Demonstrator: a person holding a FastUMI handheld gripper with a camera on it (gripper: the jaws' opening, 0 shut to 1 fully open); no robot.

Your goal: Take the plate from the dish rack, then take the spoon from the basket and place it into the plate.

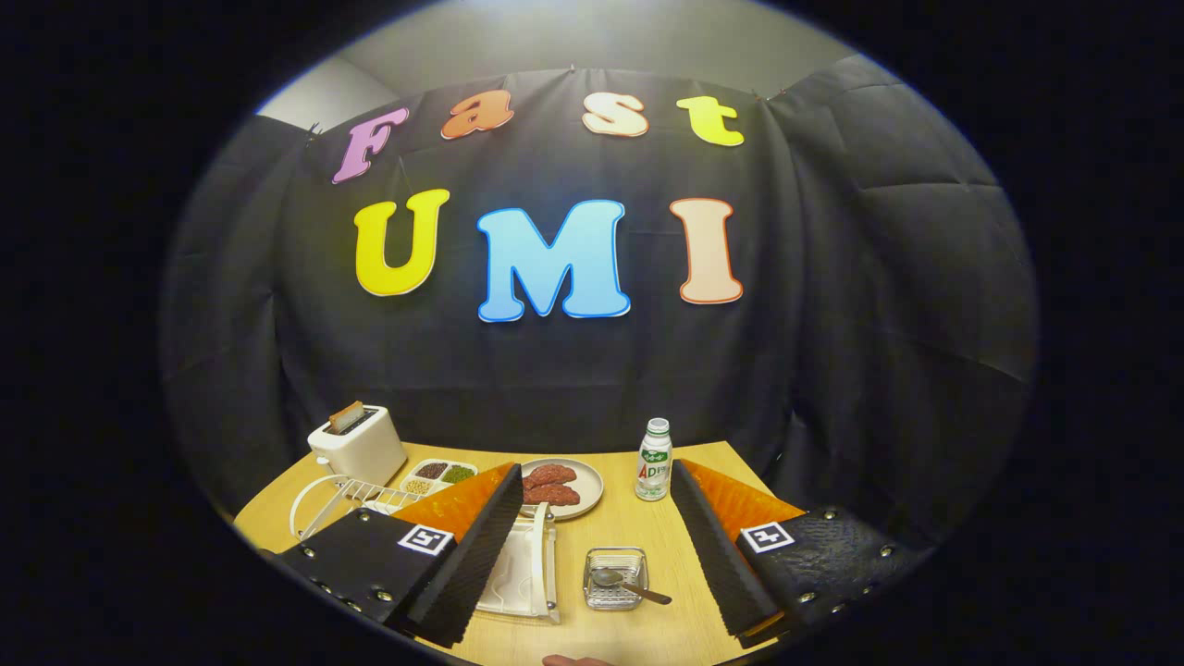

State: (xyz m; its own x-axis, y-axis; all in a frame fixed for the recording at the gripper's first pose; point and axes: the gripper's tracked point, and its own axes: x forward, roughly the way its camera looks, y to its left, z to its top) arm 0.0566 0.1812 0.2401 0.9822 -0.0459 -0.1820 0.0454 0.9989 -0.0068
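Above the wooden table (638, 536), gripper (601, 555) fingers spread wide and empty, first step pending: down toward what seems the plate (518, 569) in the dish rack (342, 495), spoon (620, 583) waiting in its basket (614, 580).

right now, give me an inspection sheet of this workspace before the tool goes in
surface: wooden table, bare patch between the fingers
job's things: white dish rack beside the near finger, a white plate at its end; spoon lying in a small wire basket between the fingers
clutter: toaster with a slice in it, divided tray of grains, round plate of red patties, small bottle
grippers: tool open, fingers wide apart, holding nothing
cables: nothing seen
surroundings: black cloth wall behind the table, a fingertip at the near edge
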